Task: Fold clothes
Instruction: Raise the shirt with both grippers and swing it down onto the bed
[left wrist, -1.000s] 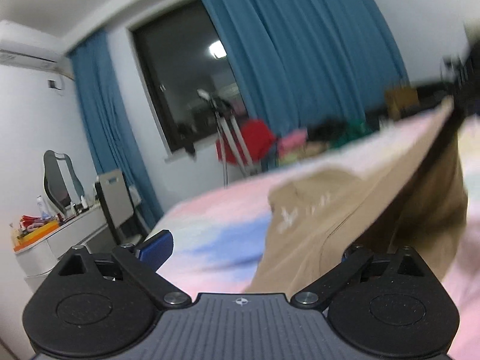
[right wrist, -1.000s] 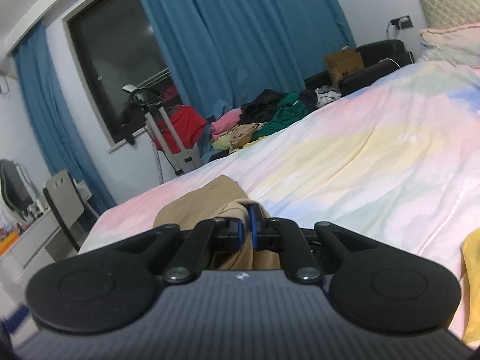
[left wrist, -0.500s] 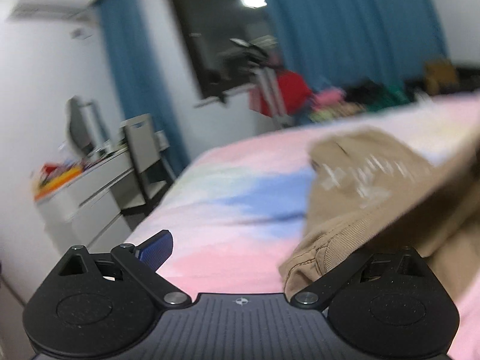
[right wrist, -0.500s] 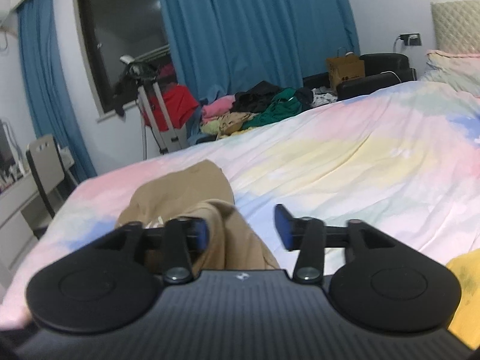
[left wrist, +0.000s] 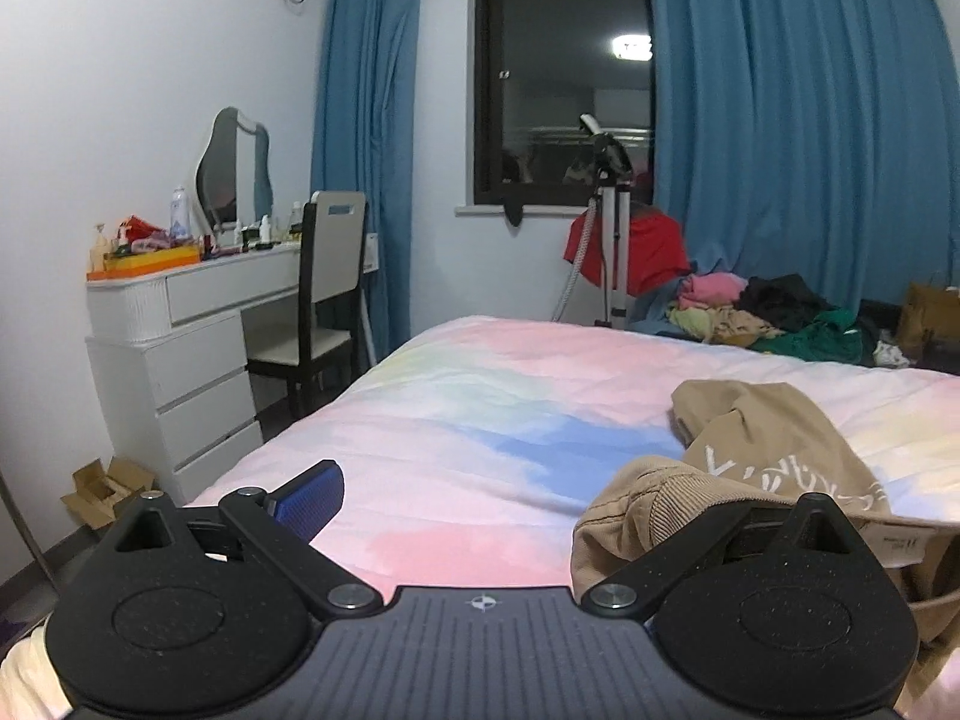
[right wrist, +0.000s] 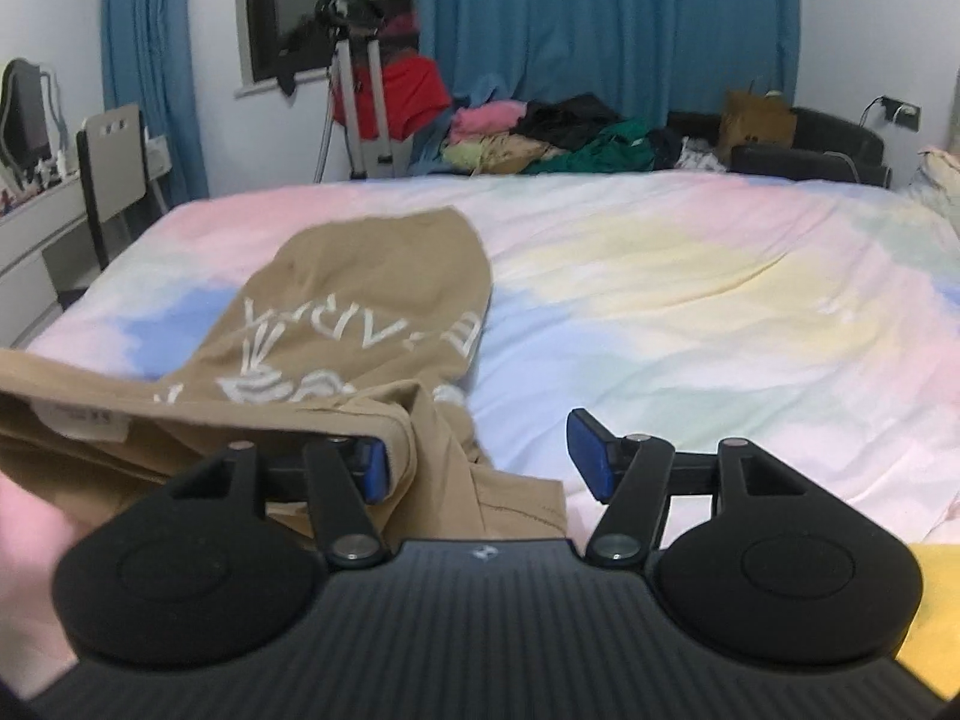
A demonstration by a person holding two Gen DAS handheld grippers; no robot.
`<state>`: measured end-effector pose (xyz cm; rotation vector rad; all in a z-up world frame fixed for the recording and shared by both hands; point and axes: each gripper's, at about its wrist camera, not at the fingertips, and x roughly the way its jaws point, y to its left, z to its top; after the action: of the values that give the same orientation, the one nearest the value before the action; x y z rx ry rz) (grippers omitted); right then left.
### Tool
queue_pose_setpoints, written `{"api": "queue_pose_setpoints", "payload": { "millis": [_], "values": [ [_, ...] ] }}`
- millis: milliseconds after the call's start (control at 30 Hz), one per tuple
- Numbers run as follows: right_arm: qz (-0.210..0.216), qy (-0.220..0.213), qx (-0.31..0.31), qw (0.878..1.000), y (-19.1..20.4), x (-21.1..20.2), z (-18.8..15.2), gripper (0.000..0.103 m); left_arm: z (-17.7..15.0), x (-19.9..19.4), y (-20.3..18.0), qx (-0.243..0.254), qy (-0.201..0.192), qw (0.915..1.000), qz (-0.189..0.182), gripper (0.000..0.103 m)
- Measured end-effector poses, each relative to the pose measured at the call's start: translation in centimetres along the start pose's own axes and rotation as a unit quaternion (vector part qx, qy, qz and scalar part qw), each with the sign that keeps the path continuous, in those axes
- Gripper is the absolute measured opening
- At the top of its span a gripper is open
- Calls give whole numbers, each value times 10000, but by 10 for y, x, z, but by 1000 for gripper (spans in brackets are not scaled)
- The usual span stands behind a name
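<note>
Your tan garment (right wrist: pixel 366 324) lies crumpled in the left half of the right wrist view, on the pastel bed (right wrist: pixel 690 276), with its printed side up and one edge draped over the left finger of your right hand-held gripper (right wrist: pixel 480 459). That is the risk: pull this hand away now and the snagged edge may drag along and undo the fold. Its jaws have just been opening and stand spread, pinching nothing, though cloth sits between them. Your left hand-held gripper (left wrist: pixel 540 498) is spread wide too; the garment's ribbed hem covers its right finger at lower right, so lifting carelessly could tug the fabric there as well.
</note>
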<state>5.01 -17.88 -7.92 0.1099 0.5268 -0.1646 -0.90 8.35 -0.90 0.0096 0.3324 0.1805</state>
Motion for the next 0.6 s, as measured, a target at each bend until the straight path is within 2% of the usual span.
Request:
{"api": "queue_pose_setpoints", "payload": {
  "millis": [333,500,600],
  "values": [
    [-170,-893,315,9954,-2,-21,4,61,7,8,-1,-86,-172,9998,-95,101],
    [-217,-1598,526,9855,-1,-41,17,61,19,-6,3,-189,-698,9973,-91,101],
    [-99,-2048,659,9765,0,-70,49,61,44,-22,6,-320,-1083,9936,-88,101]
  ]
}}
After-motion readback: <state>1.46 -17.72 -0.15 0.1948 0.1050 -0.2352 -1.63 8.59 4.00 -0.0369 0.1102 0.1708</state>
